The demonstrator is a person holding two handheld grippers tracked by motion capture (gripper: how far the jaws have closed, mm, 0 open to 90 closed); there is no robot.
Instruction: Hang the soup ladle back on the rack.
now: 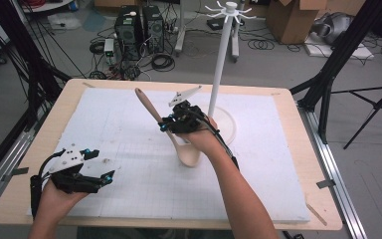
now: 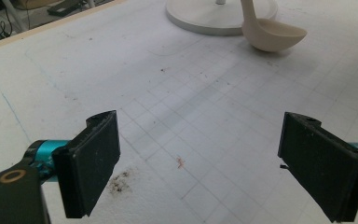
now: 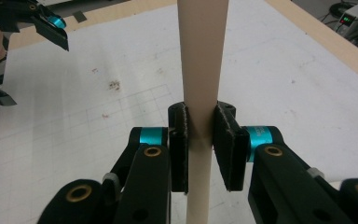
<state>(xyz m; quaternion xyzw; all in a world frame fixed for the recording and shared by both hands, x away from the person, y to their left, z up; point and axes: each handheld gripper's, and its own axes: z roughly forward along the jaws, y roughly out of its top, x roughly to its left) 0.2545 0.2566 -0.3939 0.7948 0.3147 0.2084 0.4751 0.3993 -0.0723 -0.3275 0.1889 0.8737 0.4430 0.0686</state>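
One ladle (image 1: 181, 144), one white stand (image 1: 221, 74) and two grippers are at the table (image 1: 298, 149), which carries a single white gridded mat (image 1: 129, 174). The right gripper (image 3: 200, 135) is clamped on the ladle's pale handle, one black pad pressing each side of it, and in the high view it holds the ladle tilted, the handle slanting up toward the far left and the bowl low over the mat just in front of the stand's round base (image 2: 205, 18). Whether the bowl rests on the mat or hangs just above it is hard to tell; the left gripper view shows the bowl (image 2: 275, 37) with a shadow right under it, close beside the base. The left gripper (image 1: 92, 169) sits over the near left corner of the mat, well apart from the ladle, its jaws spread wide with nothing between them but bare mat. The right gripper's body and the person's hand (image 1: 201, 137) cover the middle of the handle in the high view, and the right gripper view cuts the handle off at top and bottom. The stand's top hooks (image 1: 229, 10) are small and thin, so I cannot count them surely.
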